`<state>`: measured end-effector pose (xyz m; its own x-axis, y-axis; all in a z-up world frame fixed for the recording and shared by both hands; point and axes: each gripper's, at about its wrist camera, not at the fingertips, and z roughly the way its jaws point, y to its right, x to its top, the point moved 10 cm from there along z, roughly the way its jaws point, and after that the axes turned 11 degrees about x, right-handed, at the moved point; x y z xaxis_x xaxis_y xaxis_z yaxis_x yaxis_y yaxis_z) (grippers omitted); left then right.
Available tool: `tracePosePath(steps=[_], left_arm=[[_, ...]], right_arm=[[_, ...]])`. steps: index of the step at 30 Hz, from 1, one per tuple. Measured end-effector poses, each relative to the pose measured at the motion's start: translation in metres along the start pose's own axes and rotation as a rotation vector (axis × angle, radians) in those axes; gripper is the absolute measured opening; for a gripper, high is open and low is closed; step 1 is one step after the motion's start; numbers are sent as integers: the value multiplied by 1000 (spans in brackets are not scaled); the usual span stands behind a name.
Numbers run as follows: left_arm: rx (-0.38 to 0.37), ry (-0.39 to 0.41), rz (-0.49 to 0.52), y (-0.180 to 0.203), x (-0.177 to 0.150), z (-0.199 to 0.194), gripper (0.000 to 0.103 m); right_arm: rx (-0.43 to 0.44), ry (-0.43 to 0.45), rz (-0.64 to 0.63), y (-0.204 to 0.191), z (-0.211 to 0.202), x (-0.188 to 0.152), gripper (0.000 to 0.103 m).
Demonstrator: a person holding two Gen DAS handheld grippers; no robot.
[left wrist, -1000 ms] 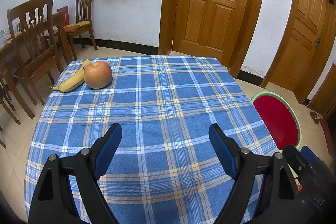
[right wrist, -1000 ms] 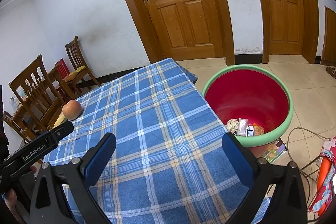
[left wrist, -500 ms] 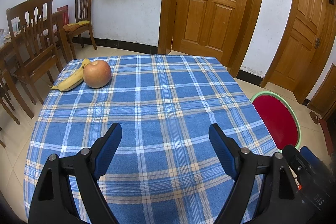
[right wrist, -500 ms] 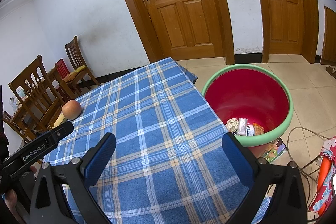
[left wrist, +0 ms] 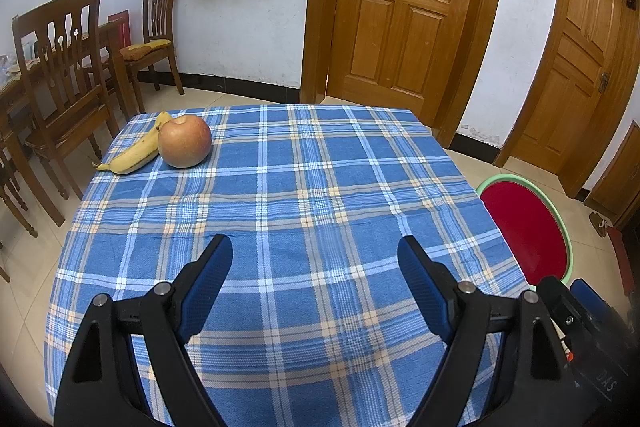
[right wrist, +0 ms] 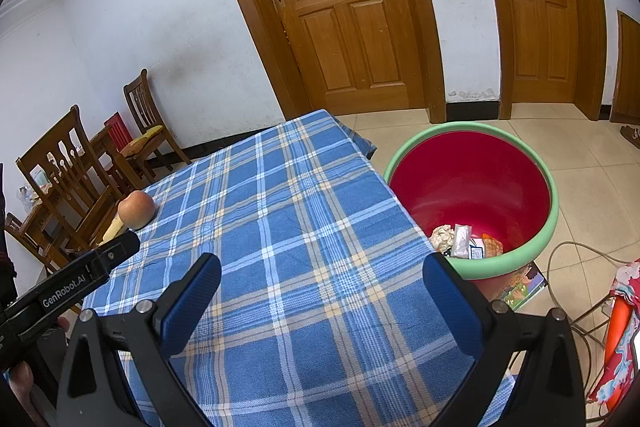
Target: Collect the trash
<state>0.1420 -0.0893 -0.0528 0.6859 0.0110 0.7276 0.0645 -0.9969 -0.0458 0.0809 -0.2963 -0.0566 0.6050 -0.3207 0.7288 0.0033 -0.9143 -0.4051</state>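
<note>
1. Blue checked cloth covers the table (left wrist: pixel 320 187) under both grippers, in a room with white walls and wooden doors.
2. Jaws of the left gripper (left wrist: pixel 314 255) stand wide apart with nothing between them, only cloth below.
3. Jaws of the right gripper (right wrist: pixel 322 279) are likewise spread and empty.
4. Ahead and to the left of the left jaws, at the table's far corner, one apple (left wrist: pixel 185 141) rests against one banana (left wrist: pixel 134 153).
5. Right of the right jaws, on the floor beside the table, stands one red bucket (right wrist: pixel 548 223) with a green rim; a small heap of trash (right wrist: pixel 464 241) lies at its bottom, a few pieces, too jumbled to count surely.
6. No loose trash shows on the cloth, so the collecting looks about finished.
7. Risks, as I judge them: mistaking the fruit for trash, or nudging the round apple so it rolls off the near edge.
</note>
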Motion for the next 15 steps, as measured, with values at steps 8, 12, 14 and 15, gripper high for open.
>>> tracePosePath(steps=[8,12,14,15], left_arm=[[0,0,0,0,0,0,84],[0,1,1,0,0,0,84],[0,1,1,0,0,0,84],[0,1,1,0,0,0,84]], right_arm=[[-1,0,1,1,0,0,103],[-1,1,0,0,0,0,103],[-1,0,2,1,0,1,103],[-1,0,1,1,0,1,103]])
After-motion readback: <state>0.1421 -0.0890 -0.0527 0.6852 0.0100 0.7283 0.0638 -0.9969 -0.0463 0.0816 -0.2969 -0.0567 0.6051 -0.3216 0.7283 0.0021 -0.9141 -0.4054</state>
